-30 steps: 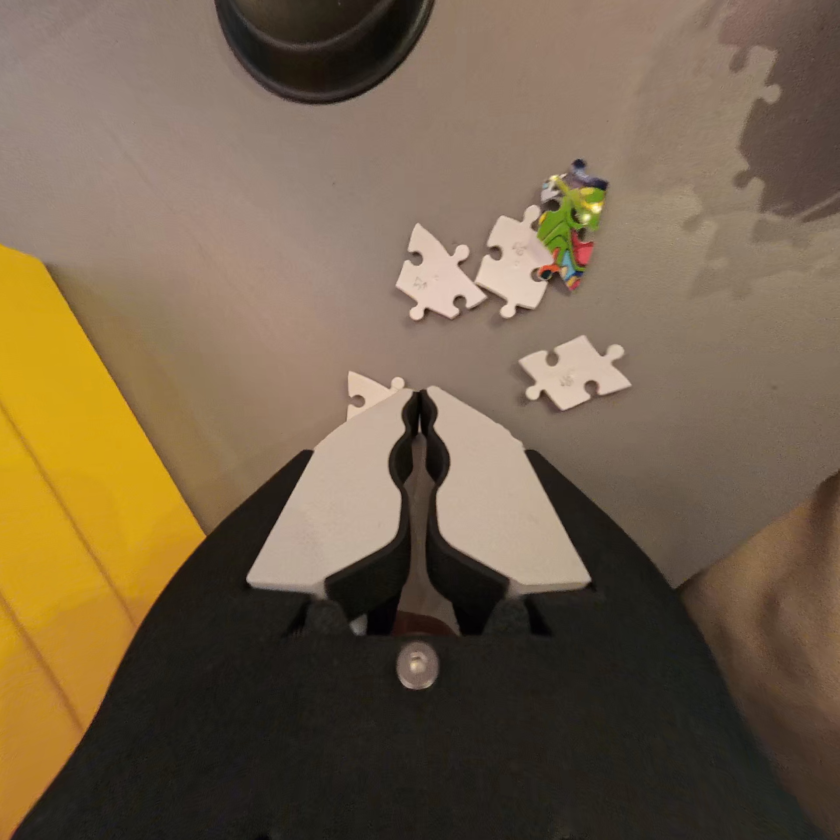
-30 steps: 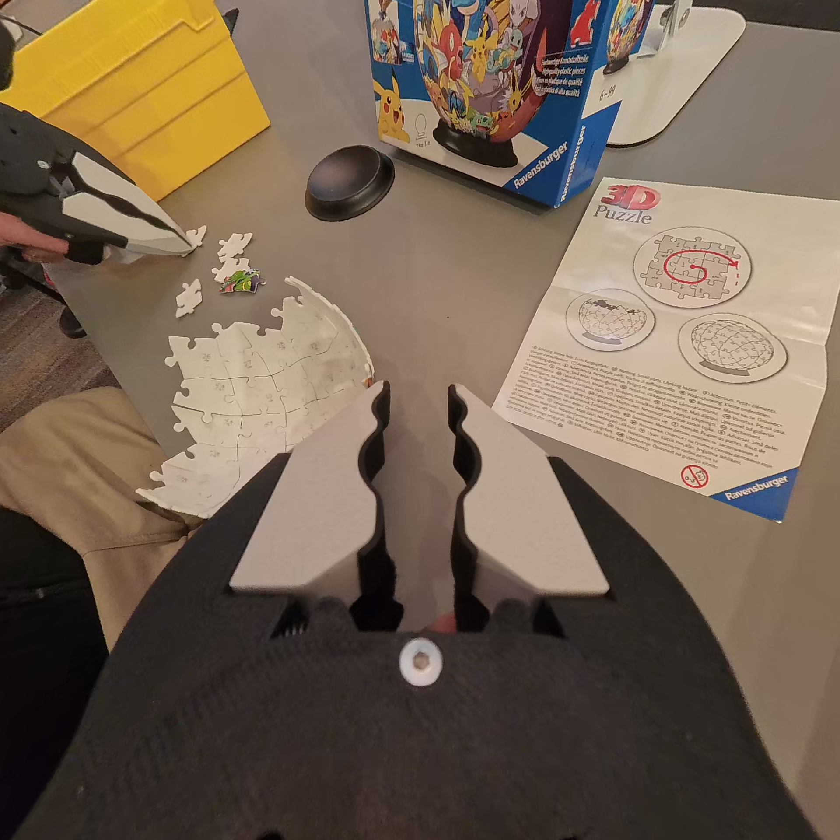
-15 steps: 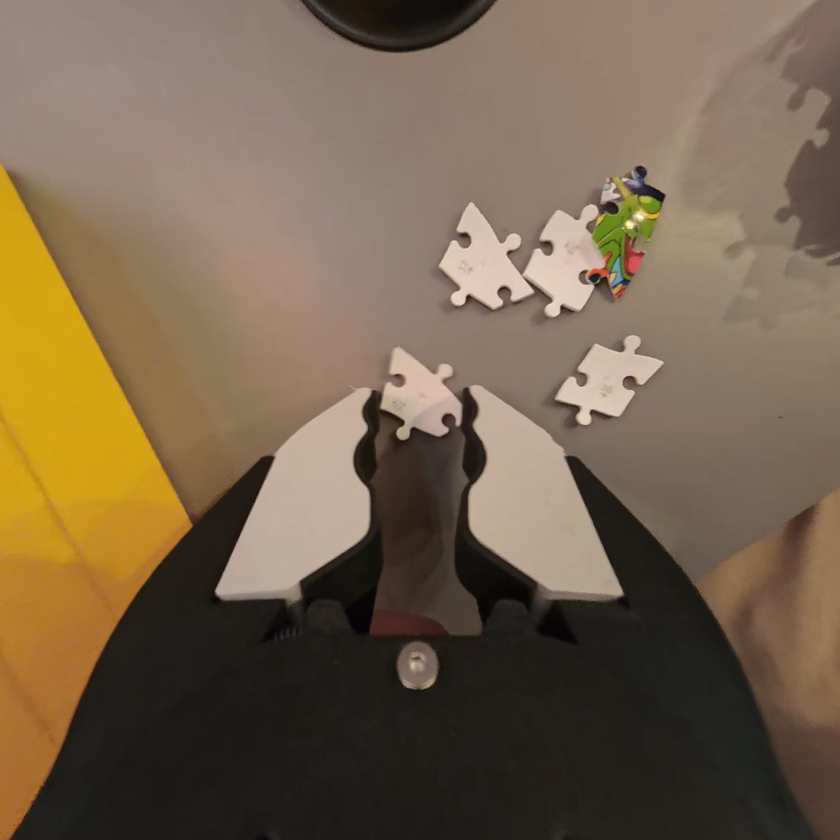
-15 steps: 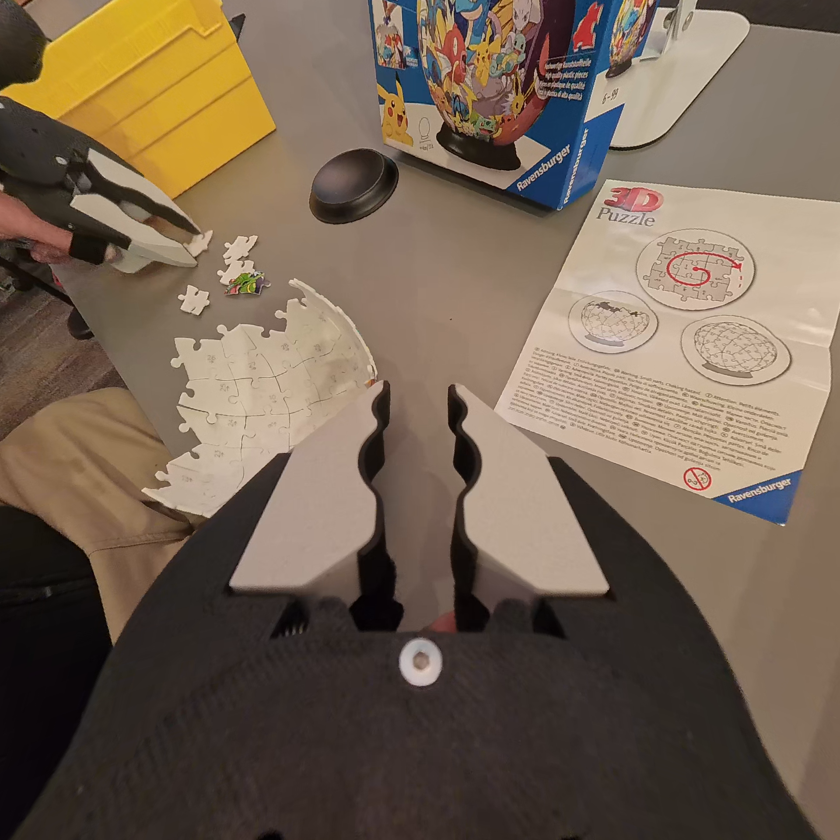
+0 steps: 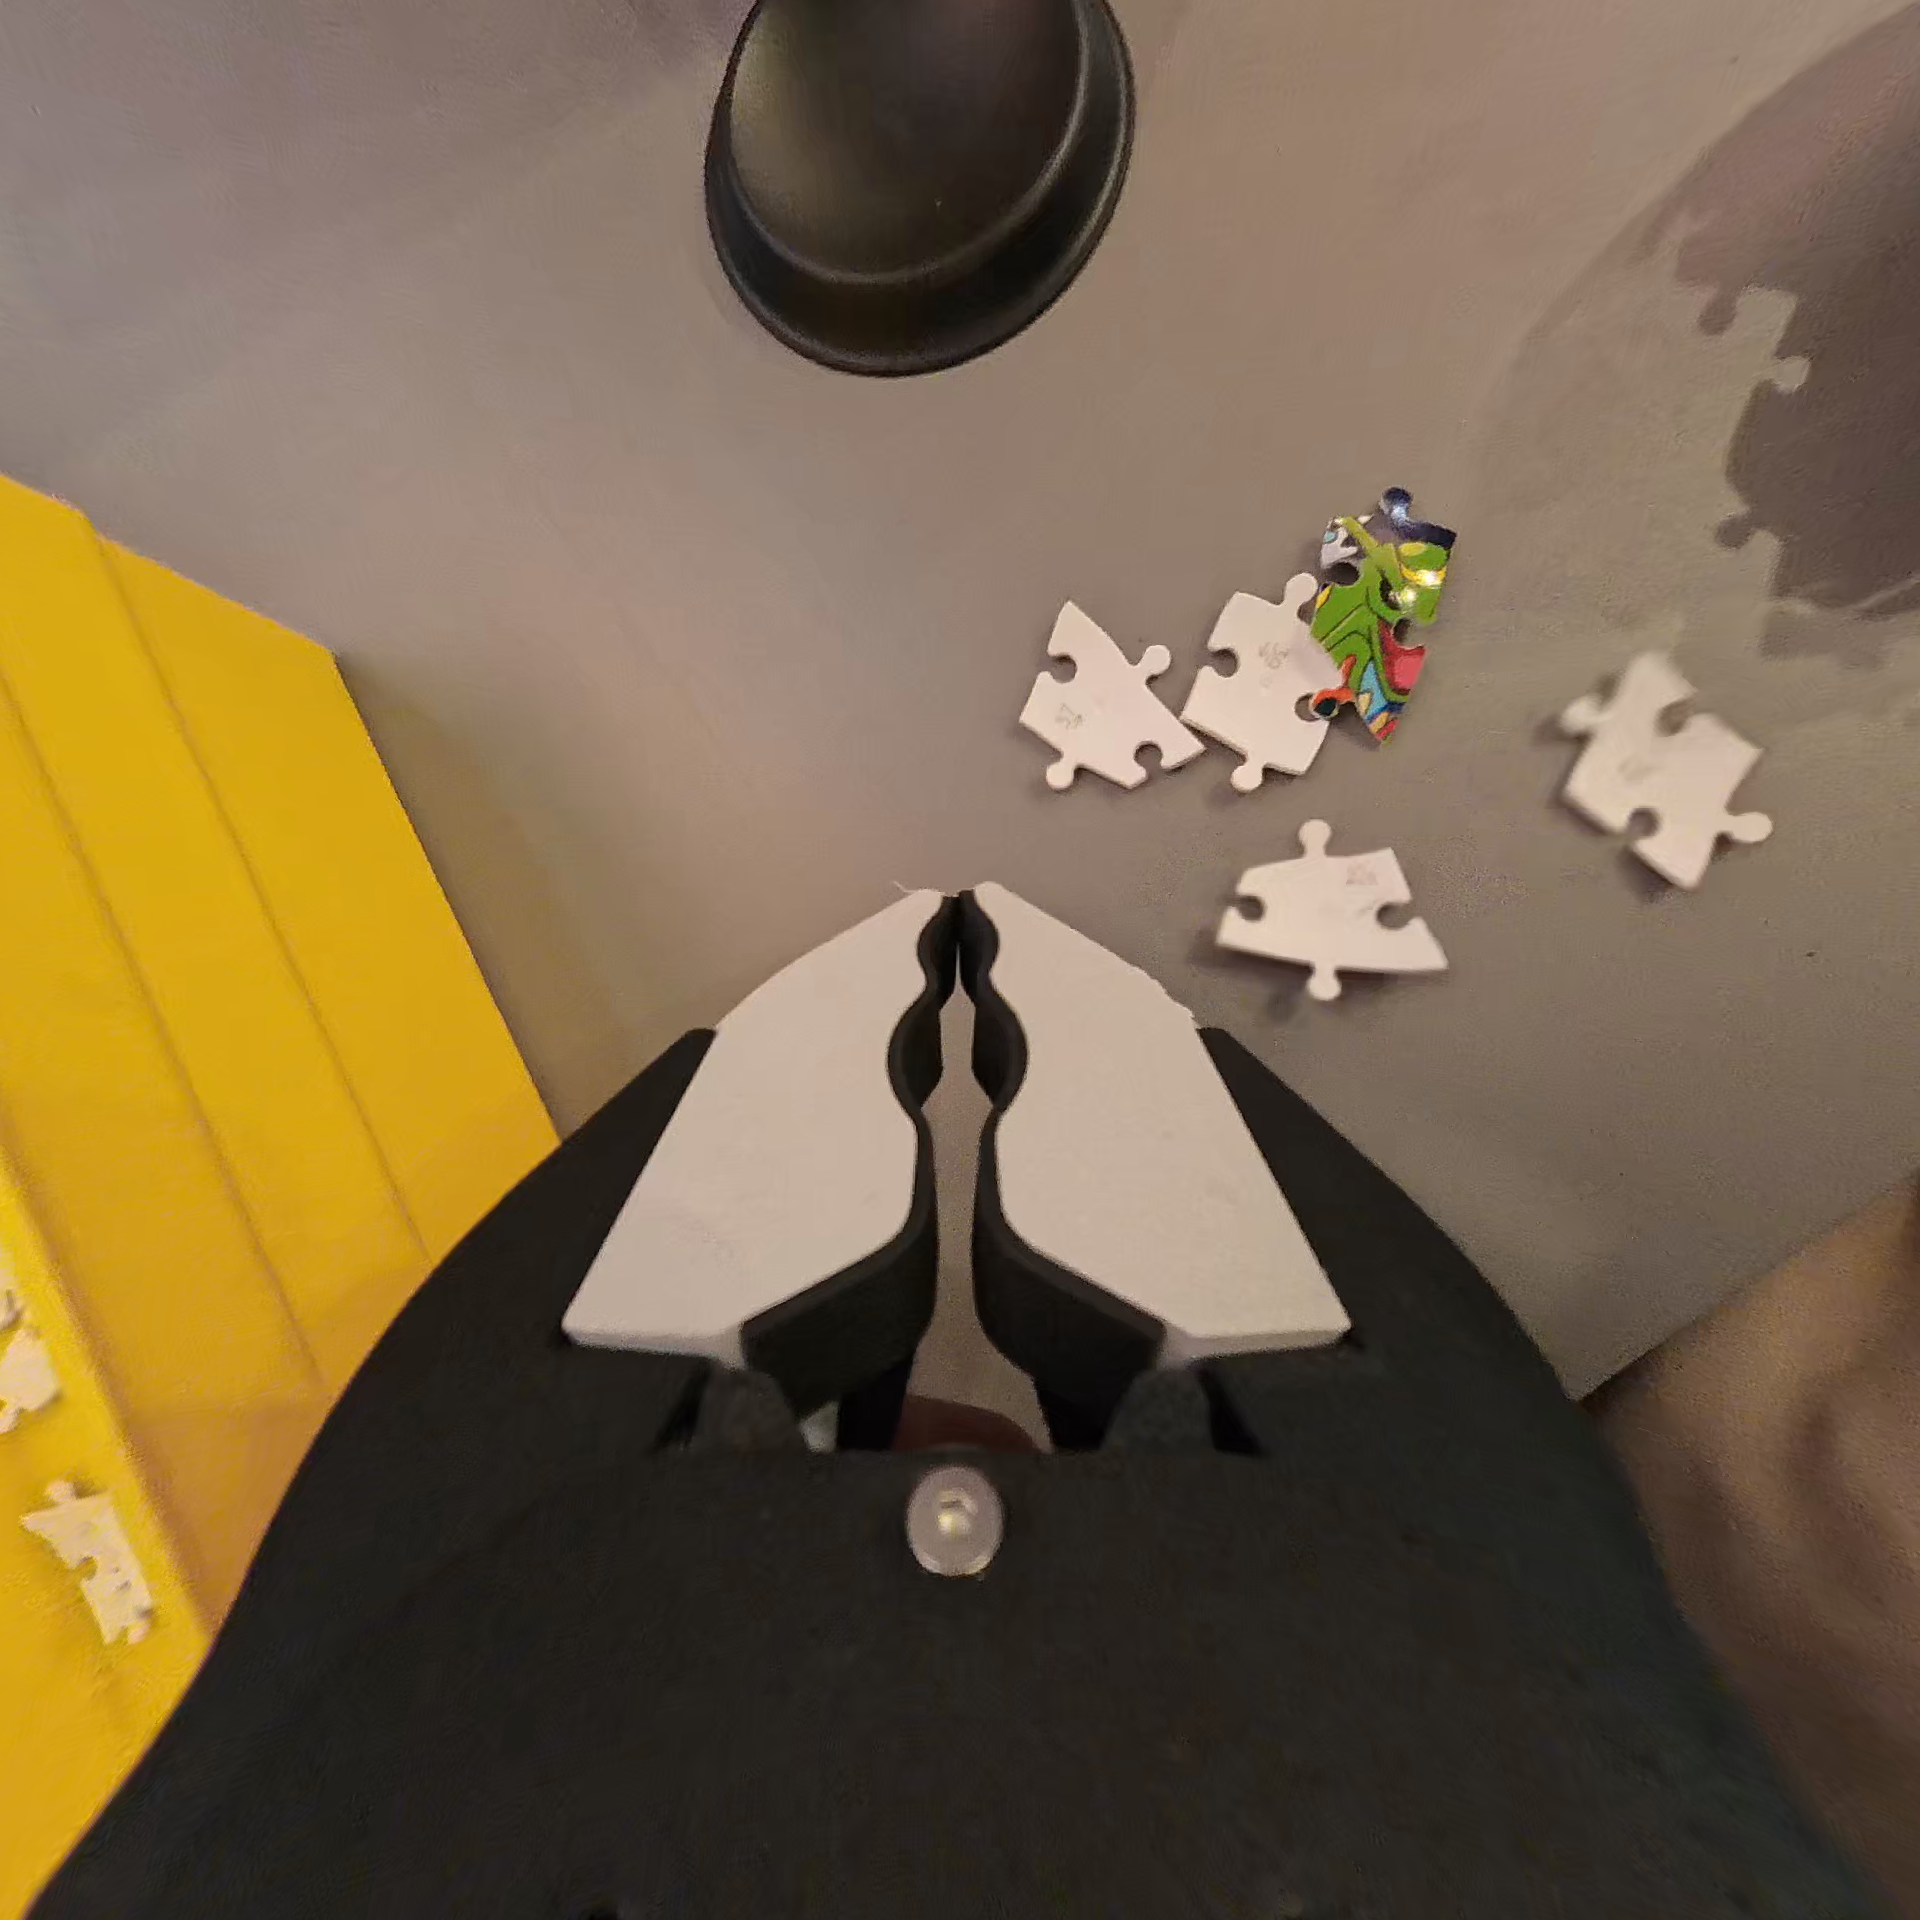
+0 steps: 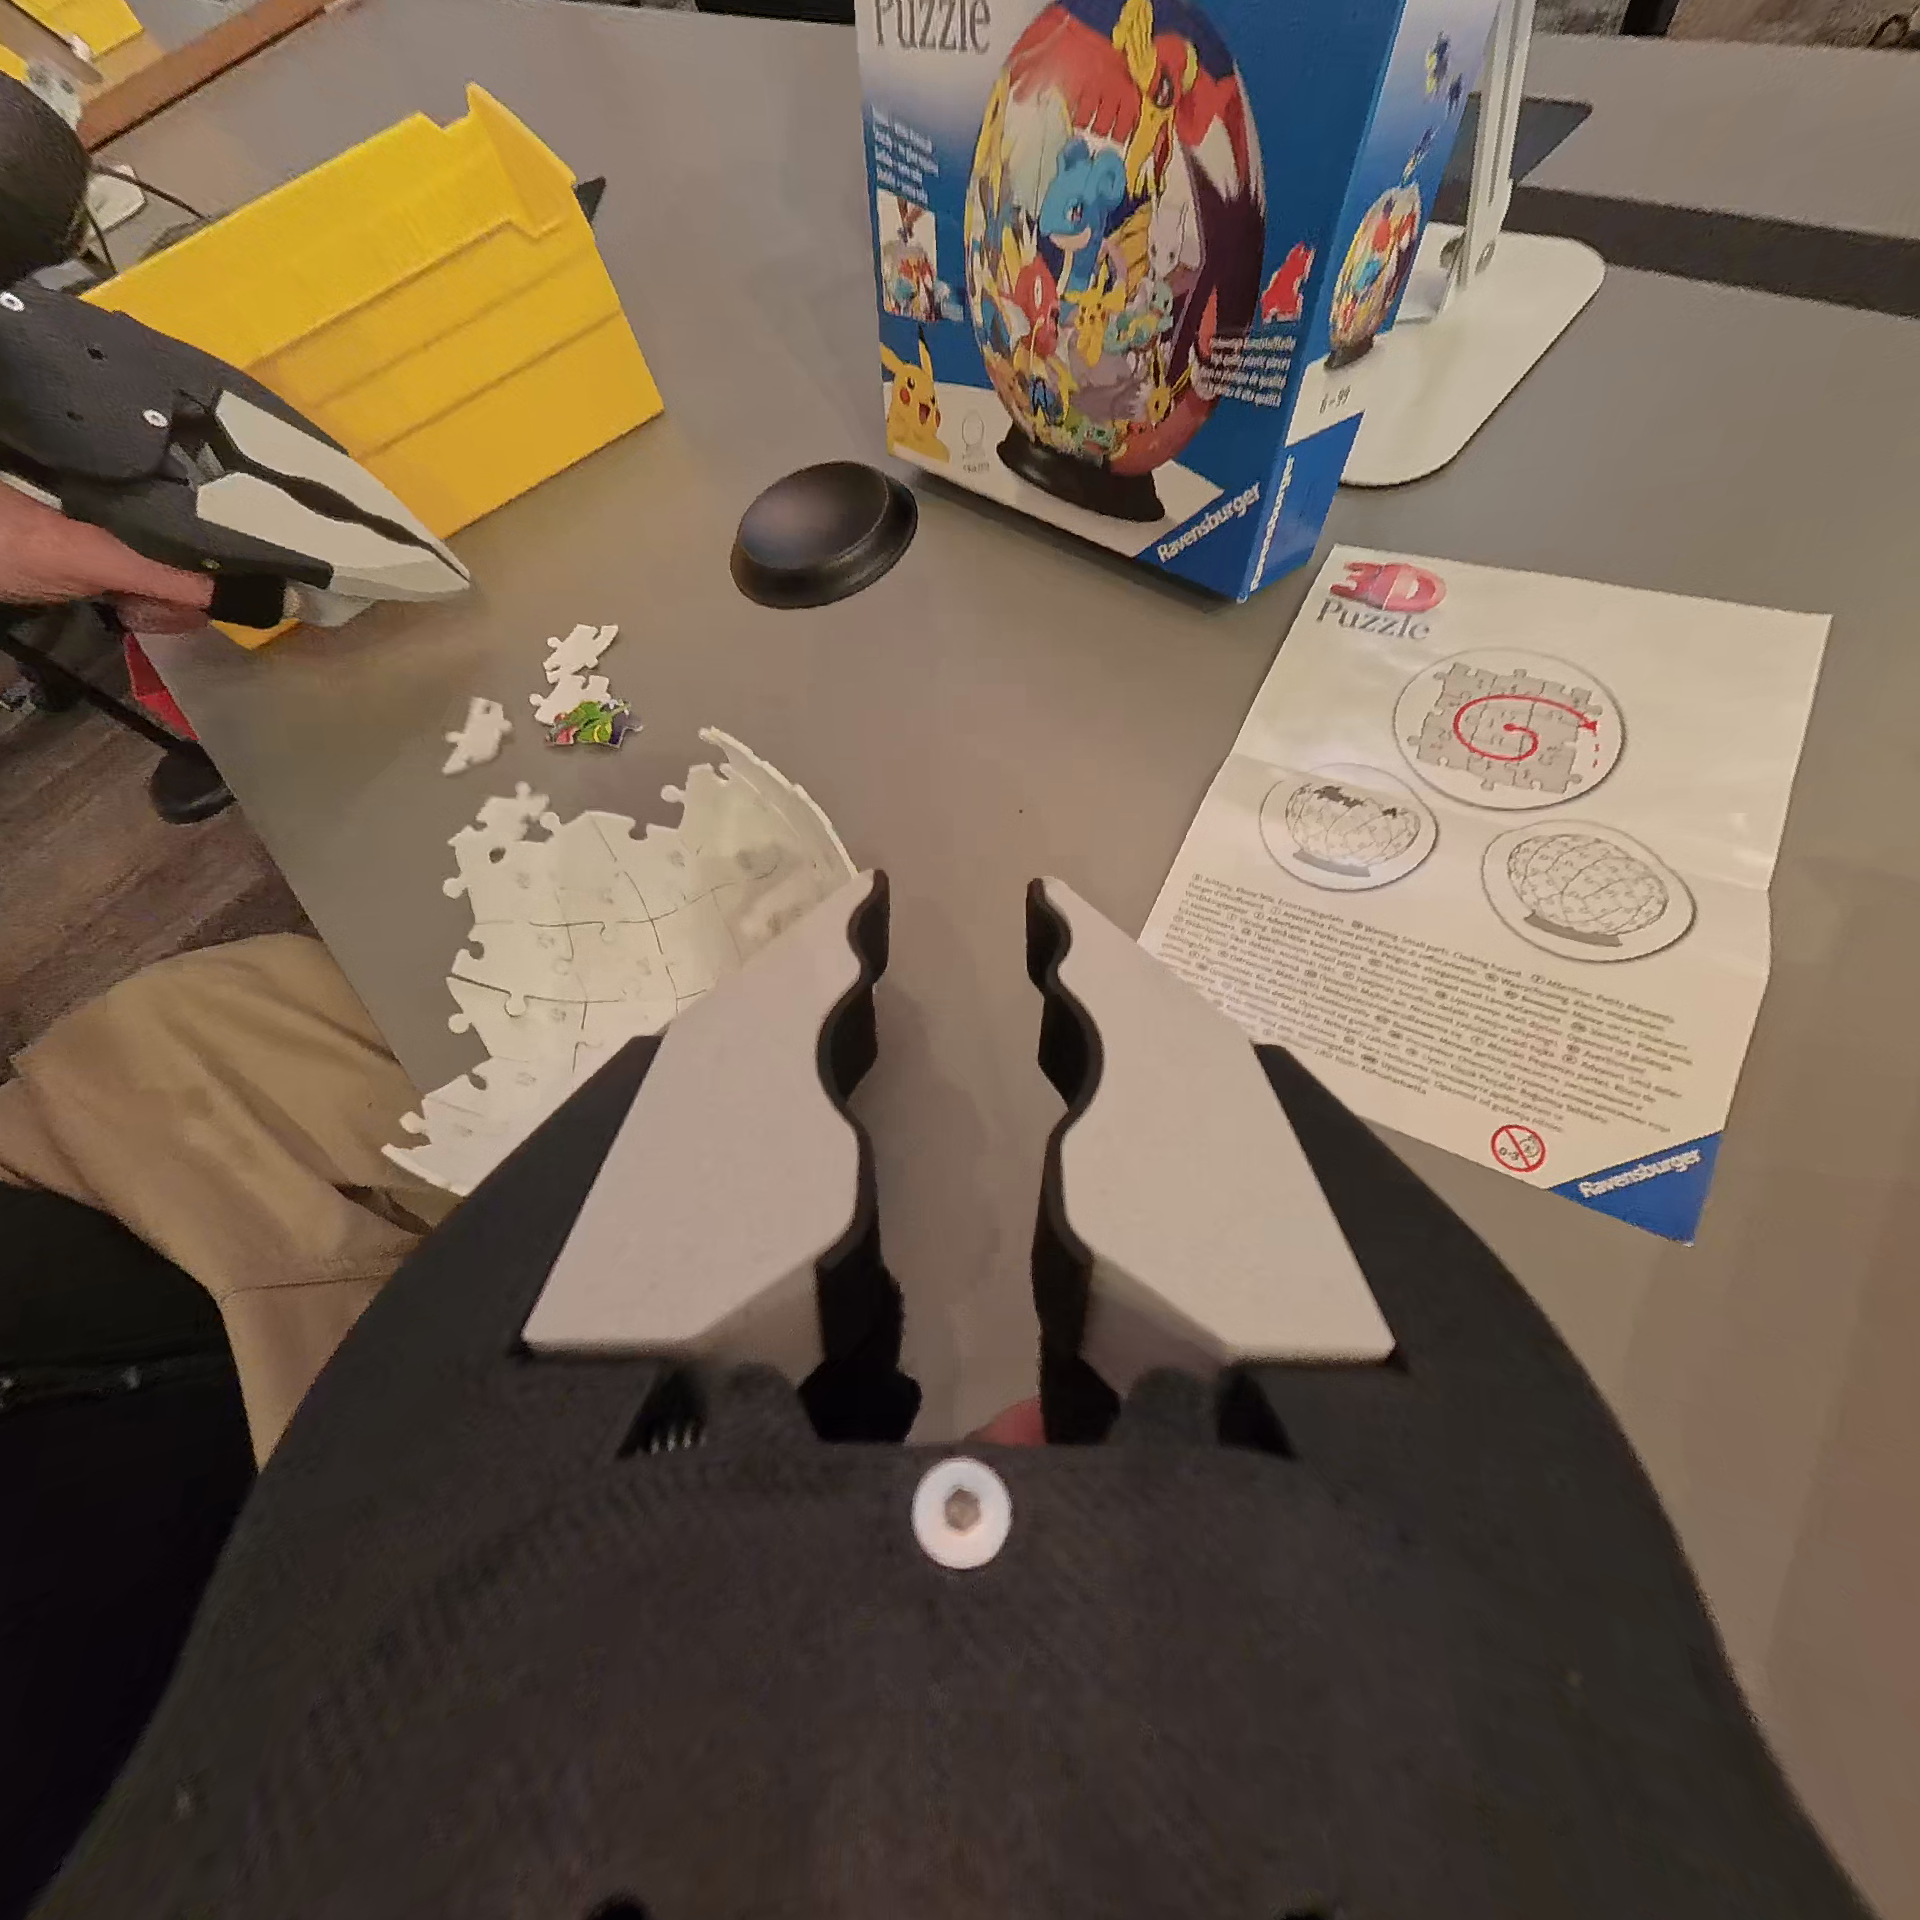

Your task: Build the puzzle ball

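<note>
Right of my left gripper (image 5: pixel 957 906), in the centre-right of the left wrist view, the loose puzzle pieces lie flat on the grey table (image 5: pixel 520 520). The nearest white piece (image 5: pixel 1332 920) sits just beside my tips, long edge running across the frame; three more and a colourful piece (image 5: pixel 1377 623) lie beyond it. My left jaws are pressed together with nothing between them that I can see. Lower left in the right wrist view rests the half-built ball shell (image 6: pixel 623 925), just beside my right gripper (image 6: pixel 956 904), whose jaws stand parted and empty. I judge the left nearer the pieces, so it must swing rightward.
</note>
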A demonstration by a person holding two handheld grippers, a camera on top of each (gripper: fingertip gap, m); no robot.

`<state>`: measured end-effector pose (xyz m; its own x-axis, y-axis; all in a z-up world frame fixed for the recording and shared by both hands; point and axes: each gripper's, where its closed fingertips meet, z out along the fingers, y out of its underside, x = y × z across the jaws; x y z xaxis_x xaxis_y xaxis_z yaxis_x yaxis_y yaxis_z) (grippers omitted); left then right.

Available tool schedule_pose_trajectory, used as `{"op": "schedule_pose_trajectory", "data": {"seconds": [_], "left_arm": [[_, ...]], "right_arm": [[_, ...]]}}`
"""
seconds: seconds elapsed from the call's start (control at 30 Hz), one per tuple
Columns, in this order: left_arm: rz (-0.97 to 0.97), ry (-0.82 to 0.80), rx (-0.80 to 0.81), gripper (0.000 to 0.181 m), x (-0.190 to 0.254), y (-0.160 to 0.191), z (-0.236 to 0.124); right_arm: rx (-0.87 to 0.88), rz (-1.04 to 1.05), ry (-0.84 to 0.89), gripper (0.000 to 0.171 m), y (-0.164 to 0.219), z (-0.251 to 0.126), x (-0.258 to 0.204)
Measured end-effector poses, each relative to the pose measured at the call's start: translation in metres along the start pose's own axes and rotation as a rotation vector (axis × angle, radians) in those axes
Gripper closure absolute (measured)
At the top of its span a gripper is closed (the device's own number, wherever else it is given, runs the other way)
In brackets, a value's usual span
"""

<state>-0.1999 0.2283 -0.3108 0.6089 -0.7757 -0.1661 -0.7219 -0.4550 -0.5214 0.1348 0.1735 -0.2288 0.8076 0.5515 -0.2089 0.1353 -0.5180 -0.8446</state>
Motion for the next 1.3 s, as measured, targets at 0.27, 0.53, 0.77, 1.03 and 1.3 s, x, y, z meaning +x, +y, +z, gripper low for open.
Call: {"op": "schedule_pose_trajectory", "data": {"seconds": [0.27,0.53,0.77,1.03,1.3], "left_arm": [[0.004,0.126,0.069,0.161,0.021,0.0,-0.015],[0.258,0.203,-0.021,0.139,0.069,0.015,0.007],[0.232,0.196,0.006,0.166,0.074,0.01,0.01],[0.243,0.153,0.051,0.177,0.072,0.004,0.008],[0.226,0.119,0.122,0.181,0.06,-0.008,-0.002]], "right_arm": [[0.002,-0.017,-0.005,0.147,-0.002,-0.004,-0.004],[-0.018,-0.01,-0.031,0.147,0.004,0.001,-0.009],[-0.012,-0.012,-0.033,0.146,0.003,0.0,-0.01],[-0.003,-0.015,-0.038,0.146,0.0,-0.002,-0.011],[0.004,-0.024,-0.041,0.146,-0.002,-0.004,-0.012]]}}
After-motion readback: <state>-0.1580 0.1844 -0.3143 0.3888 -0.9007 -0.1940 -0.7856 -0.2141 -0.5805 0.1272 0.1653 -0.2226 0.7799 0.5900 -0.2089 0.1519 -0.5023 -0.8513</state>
